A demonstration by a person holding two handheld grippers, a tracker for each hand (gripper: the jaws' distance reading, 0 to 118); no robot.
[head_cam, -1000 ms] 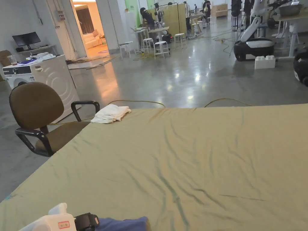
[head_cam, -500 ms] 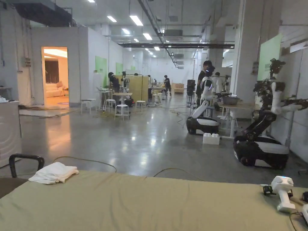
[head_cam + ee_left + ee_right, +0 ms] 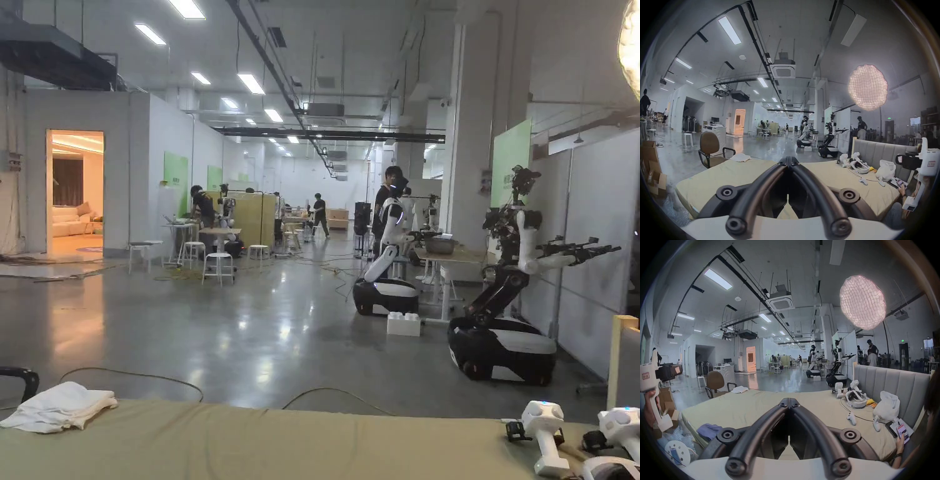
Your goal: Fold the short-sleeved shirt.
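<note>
A crumpled blue shirt lies on the near left edge of the beige bed in the right gripper view, below and left of my right gripper. That gripper is shut with nothing between its jaws and hangs above the bed. My left gripper is also shut and empty, held over the bed. A folded white cloth rests on the far left corner of the bed, and it also shows as the white cloth in the left gripper view.
A brown office chair stands by the far left corner. A headset, controllers and a white plastic bag lie along the grey headboard. A person's hand holds a phone. Wheeled robots stand beyond.
The head camera has swung up and to the right, from the bed surface to the hall. The white cloth lies where it was; the blue cloth has left that picture.
</note>
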